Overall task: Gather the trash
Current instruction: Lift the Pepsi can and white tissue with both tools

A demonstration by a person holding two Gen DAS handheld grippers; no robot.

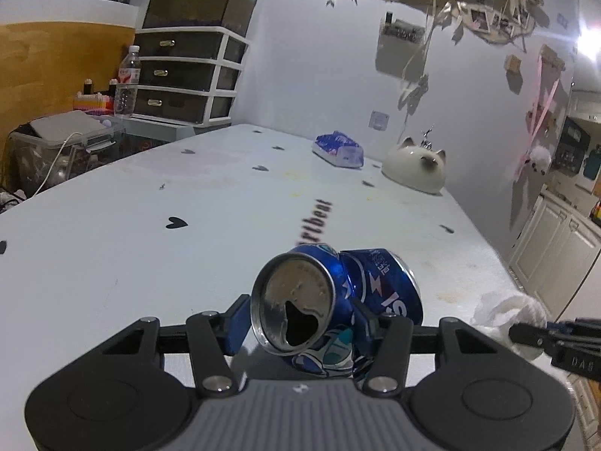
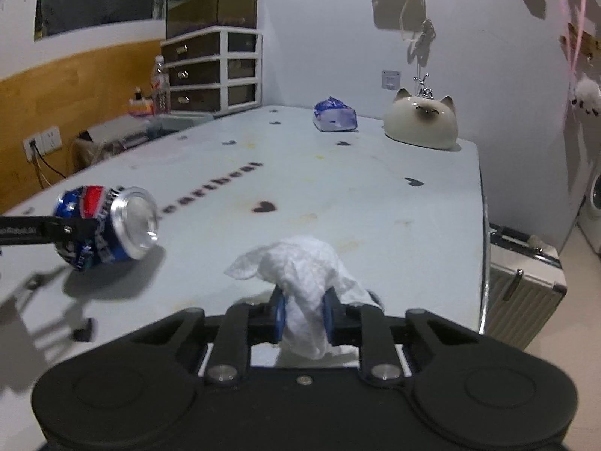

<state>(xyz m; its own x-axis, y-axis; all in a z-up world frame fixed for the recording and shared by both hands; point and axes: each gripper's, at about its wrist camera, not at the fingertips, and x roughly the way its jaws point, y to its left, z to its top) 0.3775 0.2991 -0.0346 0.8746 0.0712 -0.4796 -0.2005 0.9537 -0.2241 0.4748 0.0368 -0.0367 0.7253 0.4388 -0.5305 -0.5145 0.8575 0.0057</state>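
Observation:
My left gripper [image 1: 300, 323] is shut on a crushed blue soda can [image 1: 360, 285], held just above the pale table [image 1: 150, 203] with its open top facing the camera. The same can [image 2: 109, 221] shows at the left of the right wrist view, lifted, with its shadow below. My right gripper [image 2: 302, 317] is shut on a crumpled white tissue [image 2: 300, 263] above the table's near end. The tissue [image 1: 507, 312] and right gripper tip also show at the right edge of the left wrist view.
A blue plastic wrapper [image 2: 334, 114] and a white cat-shaped ceramic bowl [image 2: 420, 120] sit at the table's far end. Drawers [image 1: 184, 75], a water bottle [image 1: 127, 82] and a bin [image 1: 56, 150] stand beyond the left side. A suitcase [image 2: 522, 282] stands on the floor at right.

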